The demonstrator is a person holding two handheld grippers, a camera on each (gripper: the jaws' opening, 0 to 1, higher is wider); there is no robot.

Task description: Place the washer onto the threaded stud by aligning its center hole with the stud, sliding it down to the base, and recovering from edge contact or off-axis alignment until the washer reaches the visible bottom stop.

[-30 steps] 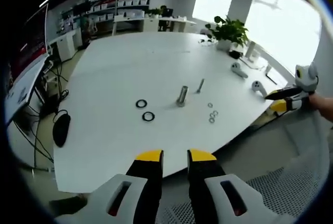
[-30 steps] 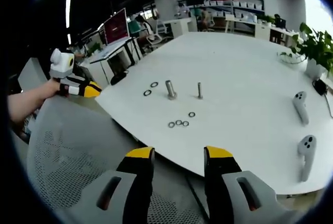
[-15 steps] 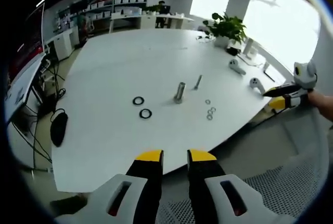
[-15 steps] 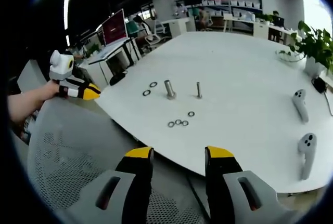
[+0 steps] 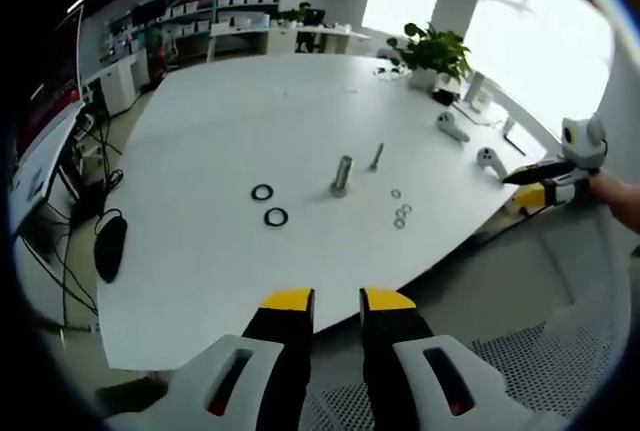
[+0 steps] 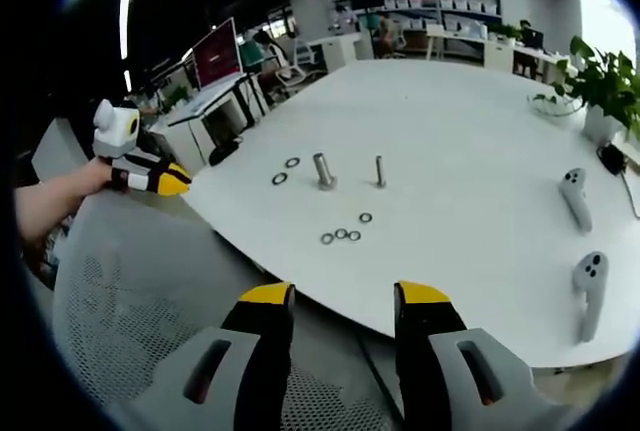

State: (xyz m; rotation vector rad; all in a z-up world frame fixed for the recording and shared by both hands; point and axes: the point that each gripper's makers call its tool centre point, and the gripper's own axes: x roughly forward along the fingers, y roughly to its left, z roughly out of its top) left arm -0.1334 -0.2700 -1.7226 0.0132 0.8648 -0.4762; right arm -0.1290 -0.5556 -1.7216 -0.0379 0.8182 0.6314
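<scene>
Washers lie loose on the white tabletop (image 5: 200, 141), well ahead of both pairs of fingers and touching neither. In the left gripper view, from left to right: two dark rings (image 5: 269, 205) sit side by side, then the thick threaded stud (image 5: 342, 174) stands upright, a thinner bolt (image 5: 377, 157) stands just beyond it, and a cluster of small washers (image 5: 400, 213) lies to the right. Farther right, two white controllers (image 5: 470, 146) rest near the tabletop's edge. The left gripper (image 5: 336, 303) hangs off the near edge with its yellow-tipped fingers a narrow gap apart, holding nothing.

In the right gripper view, the small washers (image 6: 343, 234) lie nearest, between the stud (image 6: 322, 171) and the right gripper (image 6: 337, 301), whose fingers stand wide apart and empty over a mesh chair back (image 6: 130, 321).
</scene>
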